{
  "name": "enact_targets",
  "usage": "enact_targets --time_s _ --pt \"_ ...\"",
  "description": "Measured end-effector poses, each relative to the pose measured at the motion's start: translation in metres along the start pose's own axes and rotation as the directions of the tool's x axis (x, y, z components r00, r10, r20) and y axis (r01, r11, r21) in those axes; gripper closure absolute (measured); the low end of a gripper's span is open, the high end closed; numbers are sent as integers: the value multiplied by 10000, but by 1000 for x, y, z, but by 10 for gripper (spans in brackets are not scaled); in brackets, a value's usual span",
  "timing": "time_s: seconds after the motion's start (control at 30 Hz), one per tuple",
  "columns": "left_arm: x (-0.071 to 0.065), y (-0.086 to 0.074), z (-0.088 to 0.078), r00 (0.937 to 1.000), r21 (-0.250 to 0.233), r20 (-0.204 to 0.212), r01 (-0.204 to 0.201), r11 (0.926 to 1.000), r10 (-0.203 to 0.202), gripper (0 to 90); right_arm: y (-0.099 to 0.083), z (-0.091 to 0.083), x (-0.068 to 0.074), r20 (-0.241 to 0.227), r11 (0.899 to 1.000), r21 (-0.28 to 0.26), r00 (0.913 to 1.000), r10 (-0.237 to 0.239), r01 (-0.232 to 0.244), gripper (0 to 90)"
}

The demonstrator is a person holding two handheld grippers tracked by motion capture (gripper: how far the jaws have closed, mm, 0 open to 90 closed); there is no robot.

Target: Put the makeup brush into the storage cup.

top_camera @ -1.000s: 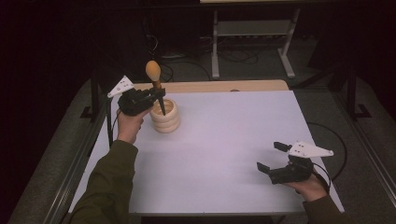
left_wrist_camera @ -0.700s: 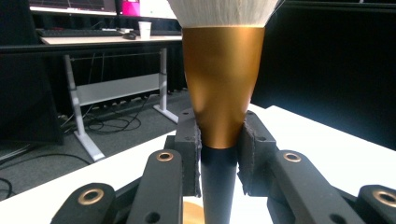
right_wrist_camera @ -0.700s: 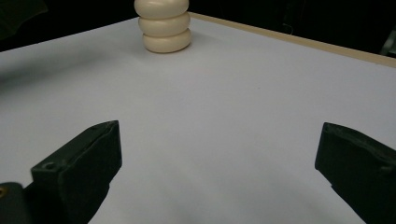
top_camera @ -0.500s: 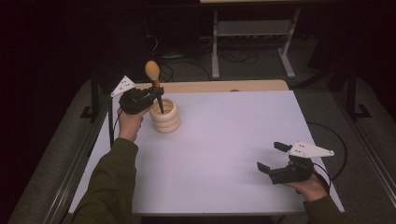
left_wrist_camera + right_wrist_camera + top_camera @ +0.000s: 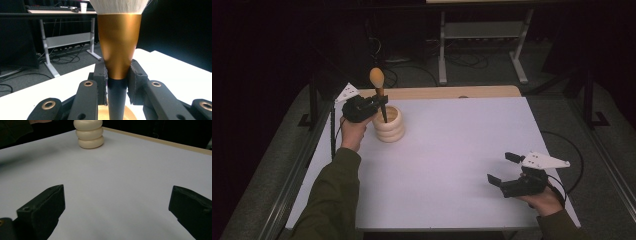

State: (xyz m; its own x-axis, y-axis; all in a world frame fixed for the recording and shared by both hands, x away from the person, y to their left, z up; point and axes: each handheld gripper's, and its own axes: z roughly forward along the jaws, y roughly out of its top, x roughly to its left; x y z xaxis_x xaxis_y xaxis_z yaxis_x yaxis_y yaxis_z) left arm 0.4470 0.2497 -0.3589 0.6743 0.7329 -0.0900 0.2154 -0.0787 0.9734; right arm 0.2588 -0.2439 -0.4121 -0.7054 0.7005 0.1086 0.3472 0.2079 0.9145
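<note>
Standing brush (image 5: 380, 95) in ribbed holder (image 5: 389, 125), left gripper (image 5: 381, 104) clamping

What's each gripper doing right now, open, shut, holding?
Left gripper: shut on the black-handled, gold-ferruled makeup brush, standing in the cream ribbed holder.
Right gripper: open, empty, over the white table.

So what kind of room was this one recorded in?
Probably a lab or office workspace: a bare white table set up for recording, a metal-framed desk behind it, and loose cables on the carpeted floor.
</note>
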Motion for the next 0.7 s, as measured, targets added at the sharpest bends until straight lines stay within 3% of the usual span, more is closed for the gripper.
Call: enact_targets --time_s 0.63,0.7 --pt "4 -16 6 9998 462 -98 157 9988 -153 725 0 -1 0 -56 10000 54 10000 -3 3 0" --pt "5 -16 6 10000 534 -77 26 9986 -22 724 0 -1 0 -50 10000 40 10000 -5 5 0"
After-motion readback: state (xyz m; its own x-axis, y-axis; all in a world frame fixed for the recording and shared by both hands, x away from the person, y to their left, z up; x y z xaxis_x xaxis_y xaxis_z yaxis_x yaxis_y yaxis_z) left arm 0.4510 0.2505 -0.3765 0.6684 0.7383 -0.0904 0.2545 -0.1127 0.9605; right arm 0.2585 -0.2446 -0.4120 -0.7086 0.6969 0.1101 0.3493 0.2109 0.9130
